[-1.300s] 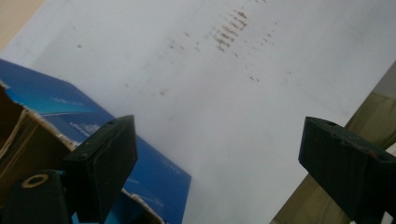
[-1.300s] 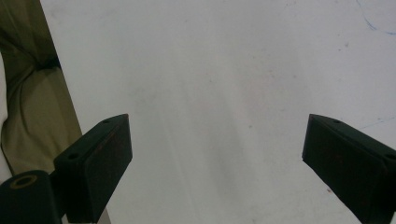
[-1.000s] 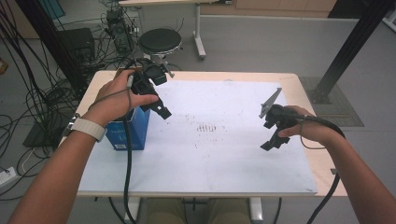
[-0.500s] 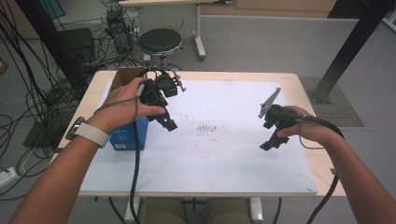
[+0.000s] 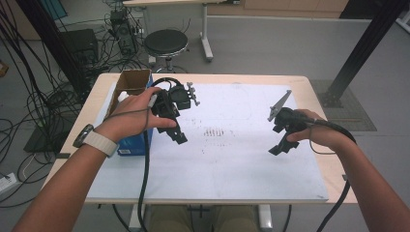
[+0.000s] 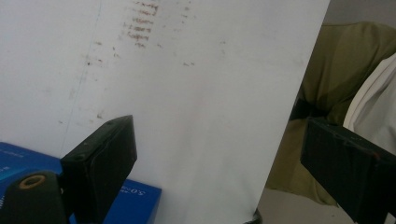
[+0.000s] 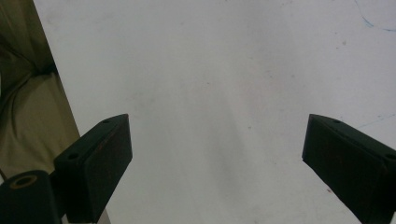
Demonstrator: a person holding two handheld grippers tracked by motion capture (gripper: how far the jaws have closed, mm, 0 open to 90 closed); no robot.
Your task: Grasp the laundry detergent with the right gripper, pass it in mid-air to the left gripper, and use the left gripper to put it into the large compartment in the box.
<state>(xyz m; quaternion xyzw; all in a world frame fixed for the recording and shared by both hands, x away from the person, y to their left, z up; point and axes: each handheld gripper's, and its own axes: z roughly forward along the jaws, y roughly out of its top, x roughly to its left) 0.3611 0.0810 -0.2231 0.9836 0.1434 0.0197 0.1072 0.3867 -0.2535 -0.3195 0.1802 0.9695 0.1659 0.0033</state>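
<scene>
Item one, your left gripper (image 5: 178,137): in the high view it hangs over the white sheet (image 5: 227,159) just beside the blue box (image 5: 133,142), which stands at the table's left edge with its brown cardboard flaps open. Your left hand (image 5: 138,116) wraps the gripper's body from the box side, wrist bent, a watch on the forearm, and the cable drops toward you. That view does not settle the jaw gap. The left gripper view does: the two black jaws stand wide apart with nothing between them, over bare sheet, with a corner of the blue box (image 6: 135,200) under the left jaw and your olive trousers (image 6: 336,74) past the sheet's edge.

Item two, your right gripper (image 5: 283,145): the high view places it over the right part of the sheet, well apart from the box, gripped by your right hand (image 5: 314,130) with the grey plate raised behind it. The right gripper view shows its jaws spread wide and empty above the plain sheet (image 7: 219,93).

Item three, the brown smudges (image 5: 215,131): mid-sheet, between both grippers.
</scene>
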